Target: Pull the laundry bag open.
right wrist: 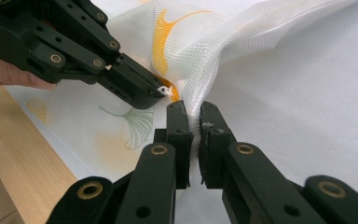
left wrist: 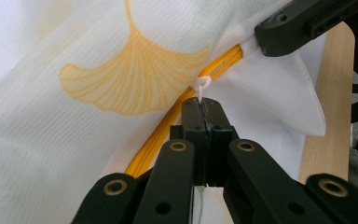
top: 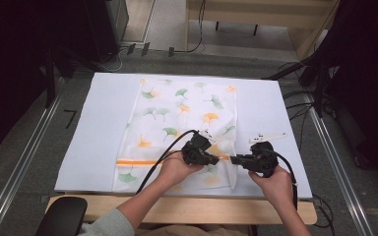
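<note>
Left claw pinching white plastic zipper pull, right claw gripping sheer leaf-printed mesh bag

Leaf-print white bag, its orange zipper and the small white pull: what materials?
White leaf-print bag: looks like fine synthetic mesh, matte; open weave and slight see-through. Orange zipper: likely plastic coil, faintly glossy ribs. Small white pull: probably moulded plastic, smooth sheen, pinched by the left gripper. Right gripper clamps the mesh.

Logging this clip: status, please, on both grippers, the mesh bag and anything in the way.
Left gripper shut on white zipper pull. Right gripper shut on mesh bag edge beside orange zipper. Bag flat on white mat, near corner lifted. Nothing in the way.
</note>
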A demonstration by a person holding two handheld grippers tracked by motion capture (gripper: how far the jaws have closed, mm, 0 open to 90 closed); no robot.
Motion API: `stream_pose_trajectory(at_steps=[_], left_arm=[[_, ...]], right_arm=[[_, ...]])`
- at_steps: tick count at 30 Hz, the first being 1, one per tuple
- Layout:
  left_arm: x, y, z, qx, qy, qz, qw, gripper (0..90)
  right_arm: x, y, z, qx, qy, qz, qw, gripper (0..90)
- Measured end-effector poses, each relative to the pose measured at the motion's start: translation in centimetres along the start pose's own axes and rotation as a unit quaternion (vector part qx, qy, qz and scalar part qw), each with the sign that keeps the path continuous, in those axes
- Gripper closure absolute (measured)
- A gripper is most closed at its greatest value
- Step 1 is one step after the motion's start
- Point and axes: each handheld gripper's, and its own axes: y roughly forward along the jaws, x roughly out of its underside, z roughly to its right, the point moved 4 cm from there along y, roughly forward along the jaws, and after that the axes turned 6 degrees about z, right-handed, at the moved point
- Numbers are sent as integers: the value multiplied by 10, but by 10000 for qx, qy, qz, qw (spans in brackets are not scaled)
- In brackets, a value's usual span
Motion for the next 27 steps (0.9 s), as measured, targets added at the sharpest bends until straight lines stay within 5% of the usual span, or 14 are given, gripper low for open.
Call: stream_pose_trajectory(at_steps=[27], left_arm=[[6,-10,-6,-6,-1,-88,10000,900]], right_arm=[[-1,-2,-1,-54,-16,19,10000,859]])
